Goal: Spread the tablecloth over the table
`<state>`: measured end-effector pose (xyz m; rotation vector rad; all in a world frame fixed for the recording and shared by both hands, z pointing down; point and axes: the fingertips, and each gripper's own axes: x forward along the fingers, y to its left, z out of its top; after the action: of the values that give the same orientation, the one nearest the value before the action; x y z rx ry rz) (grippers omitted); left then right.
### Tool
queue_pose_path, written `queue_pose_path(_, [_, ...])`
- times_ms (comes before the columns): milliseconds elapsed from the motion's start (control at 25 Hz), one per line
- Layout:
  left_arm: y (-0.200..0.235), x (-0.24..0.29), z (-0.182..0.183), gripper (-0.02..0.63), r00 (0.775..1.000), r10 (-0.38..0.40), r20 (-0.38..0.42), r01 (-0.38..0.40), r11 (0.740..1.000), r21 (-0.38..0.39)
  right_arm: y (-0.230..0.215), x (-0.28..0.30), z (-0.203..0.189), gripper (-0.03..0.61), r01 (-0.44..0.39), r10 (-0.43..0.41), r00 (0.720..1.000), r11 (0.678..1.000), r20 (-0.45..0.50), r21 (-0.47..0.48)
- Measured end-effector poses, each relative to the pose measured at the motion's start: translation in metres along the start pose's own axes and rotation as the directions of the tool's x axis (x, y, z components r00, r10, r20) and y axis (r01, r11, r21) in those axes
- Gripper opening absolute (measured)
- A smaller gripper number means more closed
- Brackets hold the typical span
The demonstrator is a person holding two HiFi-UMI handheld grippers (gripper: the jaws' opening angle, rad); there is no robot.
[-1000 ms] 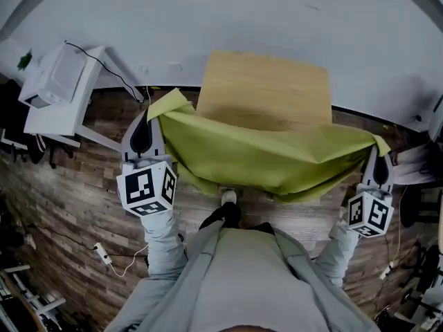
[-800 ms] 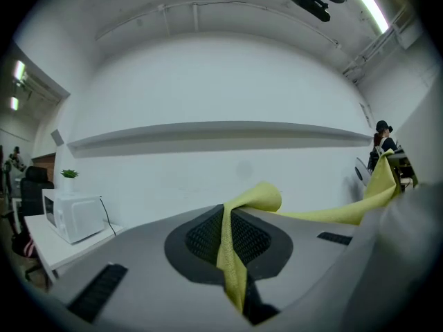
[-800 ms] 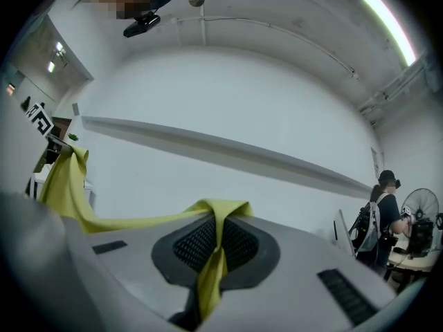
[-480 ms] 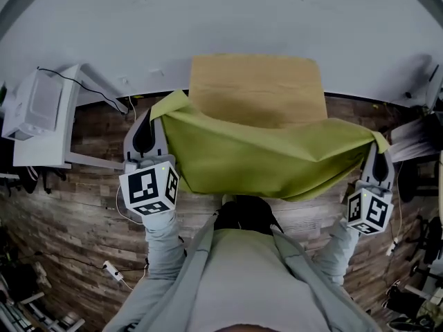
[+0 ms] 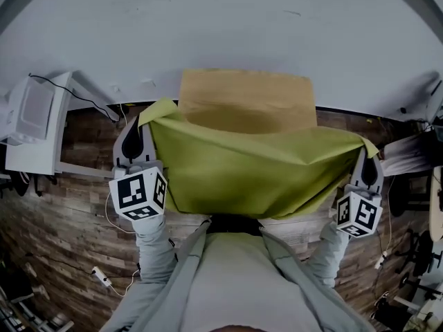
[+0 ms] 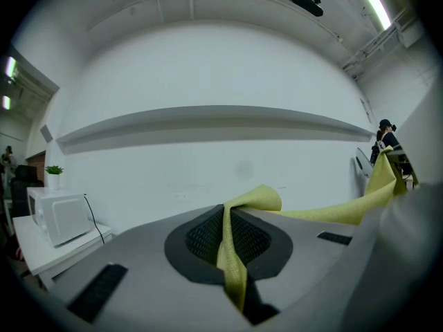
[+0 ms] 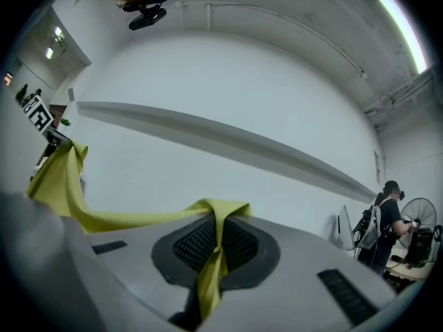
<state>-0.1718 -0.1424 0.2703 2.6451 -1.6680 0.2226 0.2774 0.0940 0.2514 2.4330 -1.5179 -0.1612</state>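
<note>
Got the yellow-green tablecloth [image 5: 256, 171] stretched left to right between both tools, sagging over the near side of the wooden table [image 5: 246, 92]. Can't tell if touching it. Left gripper [image 5: 140, 120] clamped on the left corner, right gripper [image 5: 367, 154] clamped on the right one. Gripper views give the close-up: cloth bunched into a thin strip between the pressed-together jaws. Table only in the head view. Right gripper view adds a person [image 7: 381, 223] next to a fan [image 7: 419, 220] off to the right.
</note>
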Motion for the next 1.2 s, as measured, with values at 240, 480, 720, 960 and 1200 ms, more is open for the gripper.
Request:
queue_pose_path(240, [-0.016,0.031,0.015,0.026,0.999,0.041,0.009,-0.041,0.999,0.011,-0.015,0.049,-0.005,0.023,-0.04,0.04,0.999,0.999,0.006,0.012])
queue_pose_path(480, [-0.028,0.043,0.021,0.026,0.998,0.07,-0.001,-0.07,0.997,0.021,-0.022,0.078,-0.014,0.023,-0.092,0.092,0.996,0.996,-0.01,0.008])
queue_pose_path(720, [-0.017,0.046,0.025,0.026,0.996,0.094,-0.002,-0.094,0.995,0.039,-0.024,0.089,-0.019,0.023,-0.08,0.08,0.997,0.997,-0.019,0.009])
queue_pose_path(960, [-0.007,0.062,0.019,0.026,0.995,0.098,-0.011,-0.097,0.991,0.097,-0.023,0.109,-0.022,0.023,-0.087,0.085,0.996,0.995,-0.032,-0.05])
queue_pose_path(1200, [-0.007,0.101,0.015,0.026,0.996,0.085,-0.004,-0.083,0.981,0.177,-0.017,0.146,-0.023,0.023,-0.076,0.072,0.997,0.985,-0.032,-0.158])
